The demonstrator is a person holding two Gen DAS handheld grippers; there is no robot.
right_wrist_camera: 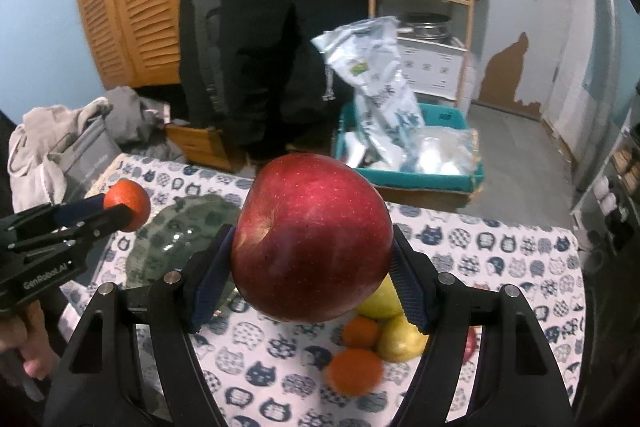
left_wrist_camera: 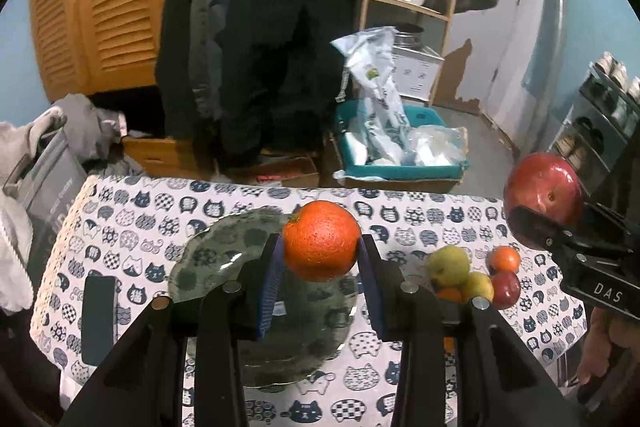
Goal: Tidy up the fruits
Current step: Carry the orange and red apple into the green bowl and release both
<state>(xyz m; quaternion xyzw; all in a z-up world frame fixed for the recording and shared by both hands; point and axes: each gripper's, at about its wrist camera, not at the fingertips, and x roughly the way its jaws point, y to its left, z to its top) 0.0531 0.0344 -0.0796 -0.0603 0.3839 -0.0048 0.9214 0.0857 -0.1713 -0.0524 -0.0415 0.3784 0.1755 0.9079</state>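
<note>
My left gripper (left_wrist_camera: 321,251) is shut on an orange (left_wrist_camera: 321,239) and holds it above a green glass plate (left_wrist_camera: 224,259) on the cat-print tablecloth. My right gripper (right_wrist_camera: 312,267) is shut on a big red apple (right_wrist_camera: 312,239), held above the table; the apple also shows in the left wrist view (left_wrist_camera: 542,193). The left gripper with the orange (right_wrist_camera: 127,205) shows at the left of the right wrist view, over the plate (right_wrist_camera: 176,247). A pile of loose fruit lies on the cloth: yellow-green apples (left_wrist_camera: 450,265), small oranges (left_wrist_camera: 505,259) and a small red apple (left_wrist_camera: 507,289).
A dark phone-like slab (left_wrist_camera: 98,319) lies on the cloth left of the plate. Behind the table stand a teal crate (left_wrist_camera: 400,147) with plastic bags, cardboard boxes, hanging dark coats, a wooden shelf with pots and a clothes heap at the left.
</note>
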